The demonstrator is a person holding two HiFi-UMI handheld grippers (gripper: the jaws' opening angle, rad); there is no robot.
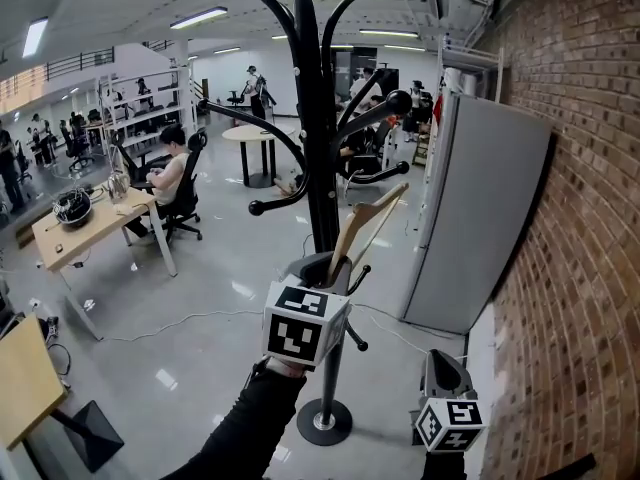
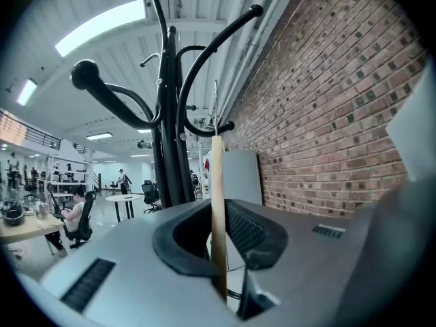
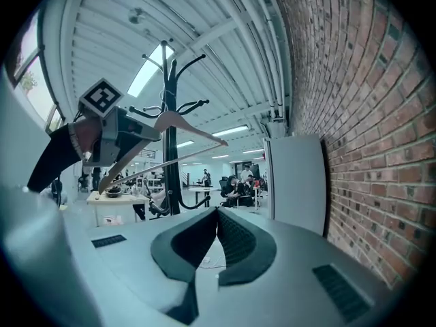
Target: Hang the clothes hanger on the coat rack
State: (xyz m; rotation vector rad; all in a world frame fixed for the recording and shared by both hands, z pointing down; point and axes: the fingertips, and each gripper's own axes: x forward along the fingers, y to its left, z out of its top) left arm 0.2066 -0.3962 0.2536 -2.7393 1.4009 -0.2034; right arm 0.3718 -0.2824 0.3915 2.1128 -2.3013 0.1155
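The black coat rack (image 1: 318, 168) stands straight ahead, its curved arms spreading at head height. My left gripper (image 1: 333, 265) is shut on the lower part of a wooden clothes hanger (image 1: 371, 222), which leans up and right, close beside the rack's pole. In the left gripper view the hanger (image 2: 217, 203) shows edge-on between the jaws of the left gripper (image 2: 219, 244), its metal hook (image 2: 216, 104) just right of the rack (image 2: 165, 128). My right gripper (image 1: 438, 356) hangs low at the right, shut and holding nothing. The right gripper view shows the right gripper (image 3: 217, 214) below the hanger (image 3: 178, 124) and rack (image 3: 169, 135).
A brick wall (image 1: 585, 248) runs along the right, with a tall grey cabinet (image 1: 475, 208) against it. The rack's round base (image 1: 324, 421) rests on the glossy floor. Wooden desks (image 1: 85, 230), a seated person (image 1: 170, 180) and a round table (image 1: 250, 134) are at the left and back.
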